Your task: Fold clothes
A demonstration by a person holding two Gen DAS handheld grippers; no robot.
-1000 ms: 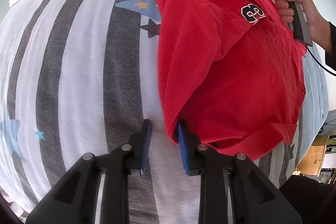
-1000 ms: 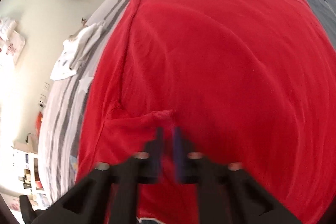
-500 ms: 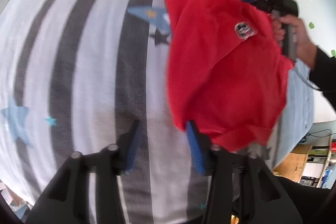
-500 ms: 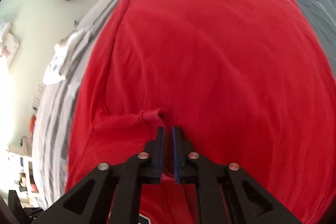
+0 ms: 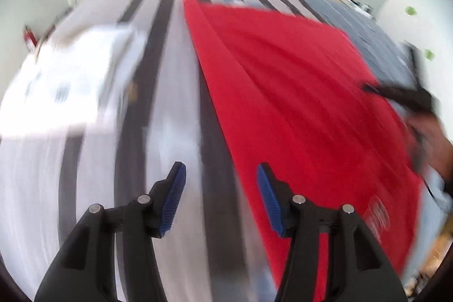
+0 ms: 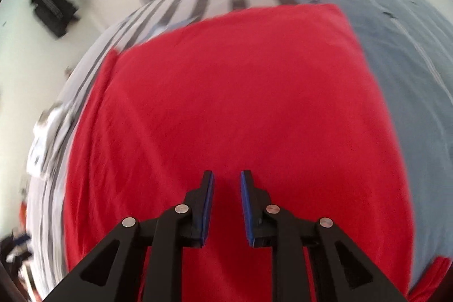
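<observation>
A red shirt (image 5: 297, 104) lies flat on the striped bed (image 5: 175, 81), a white number patch (image 5: 378, 214) near its close right edge. My left gripper (image 5: 220, 174) is open and empty above the bedsheet, just left of the shirt's edge. My right gripper (image 6: 226, 177) is open a little and empty, hovering over the middle of the red shirt (image 6: 240, 92). In the left wrist view the right gripper (image 5: 396, 95) appears blurred at the shirt's right edge.
A folded white garment (image 5: 68, 81) lies on the bed to the left, also in the right wrist view (image 6: 42, 137). A blue-grey sheet (image 6: 410, 47) covers the bed's right part. A dark bag (image 6: 53, 10) hangs on the wall; cupboards stand behind.
Both grippers have let go of the red shirt and opened. The shirt now lies spread flat. Both cameras have tilted up and back, showing the room.
</observation>
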